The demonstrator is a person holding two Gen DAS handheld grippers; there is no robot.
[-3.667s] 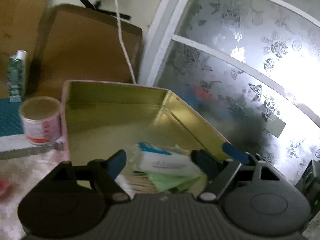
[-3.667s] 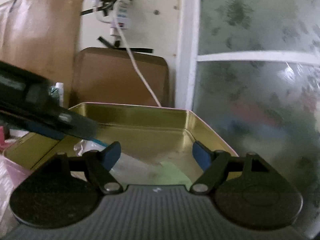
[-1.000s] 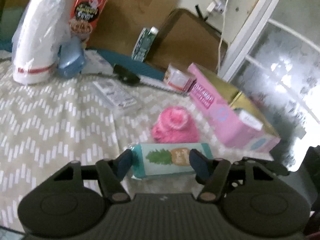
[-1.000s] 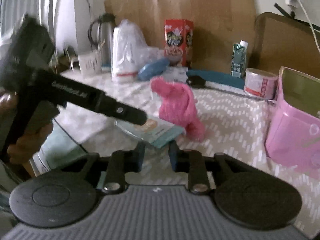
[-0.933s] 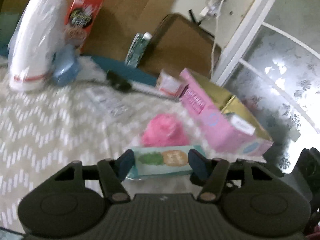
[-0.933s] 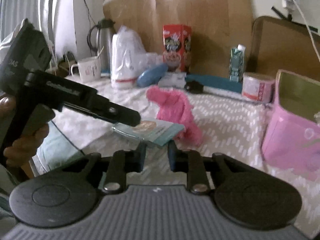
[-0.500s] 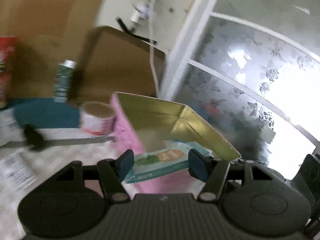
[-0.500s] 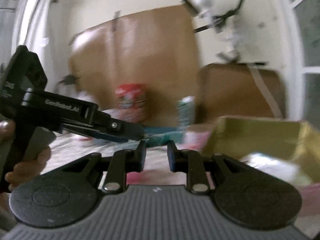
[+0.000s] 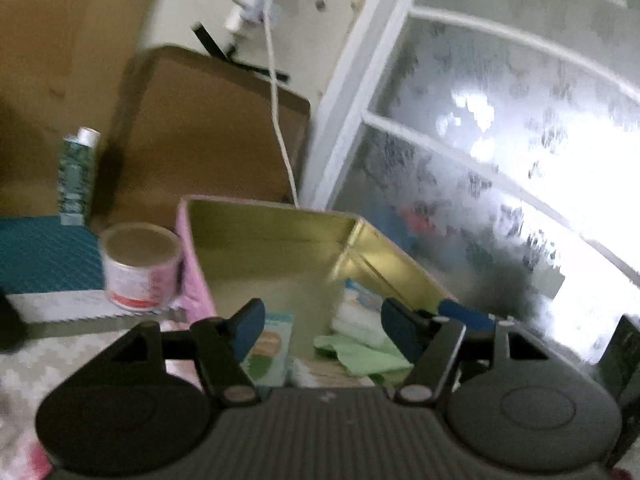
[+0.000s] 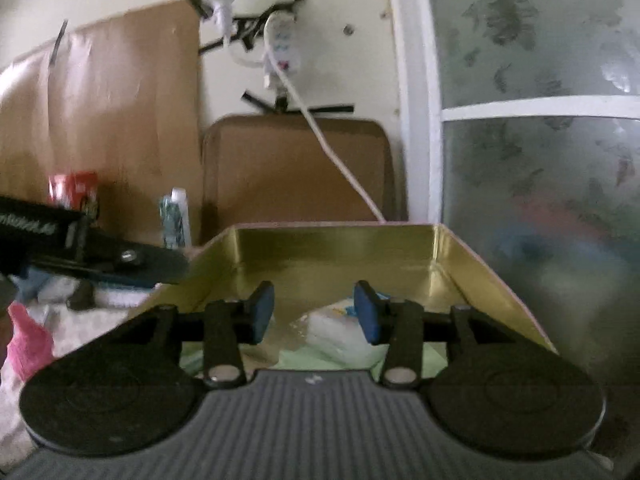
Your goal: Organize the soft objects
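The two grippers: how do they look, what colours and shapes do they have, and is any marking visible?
Both look alike. The left gripper has two blue pads on black angular fingers, silver pivot screws, a grey ribbed body and two round black discs. The right gripper has the same parts. Seen from the right wrist camera, the left one's black side bar carries white lettering, too blurred to read. No sleeve or cable shows.

Nothing legible for you here: white lettering on the left gripper (image 10: 100, 260) arm is blurred; can (image 9: 138, 270) and carton (image 9: 76, 176) print unreadable.

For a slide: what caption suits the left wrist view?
Left claw opening over the tin, tissue pack dropping inside.
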